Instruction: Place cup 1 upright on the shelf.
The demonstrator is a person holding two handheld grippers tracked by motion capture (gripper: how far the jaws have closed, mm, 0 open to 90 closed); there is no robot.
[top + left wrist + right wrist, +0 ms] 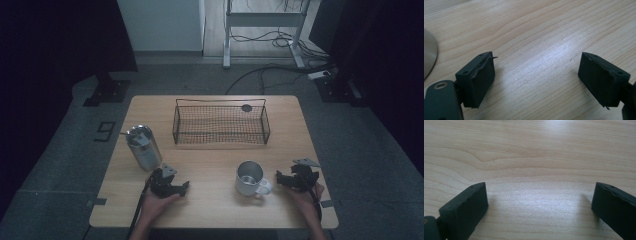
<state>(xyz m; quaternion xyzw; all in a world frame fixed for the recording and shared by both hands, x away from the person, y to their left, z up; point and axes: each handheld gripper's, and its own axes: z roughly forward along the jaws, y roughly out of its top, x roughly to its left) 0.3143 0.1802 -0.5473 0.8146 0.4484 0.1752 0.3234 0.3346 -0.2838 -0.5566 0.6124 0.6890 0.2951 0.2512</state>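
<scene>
Seemingly the work in hand concerns the mug (pixel 249 178) and the steel can (pixel 143 146). From the high view, the mug stands upright on the table (pixel 210 205) before the wire basket (pixel 221 121), its handle turned toward the right gripper (pixel 286 178) close beside it. I judge it rigid, light when empty and smooth-walled, so the handle or rim gives the safest hold. The can stands just beyond the left gripper (pixel 181 188); it looks stiff and slippery, best taken across its body. Both hands rest low on the table. In the left gripper view the jaws stand apart over bare wood, holding nothing. The right gripper view shows the same: jaws spread, empty.
</scene>
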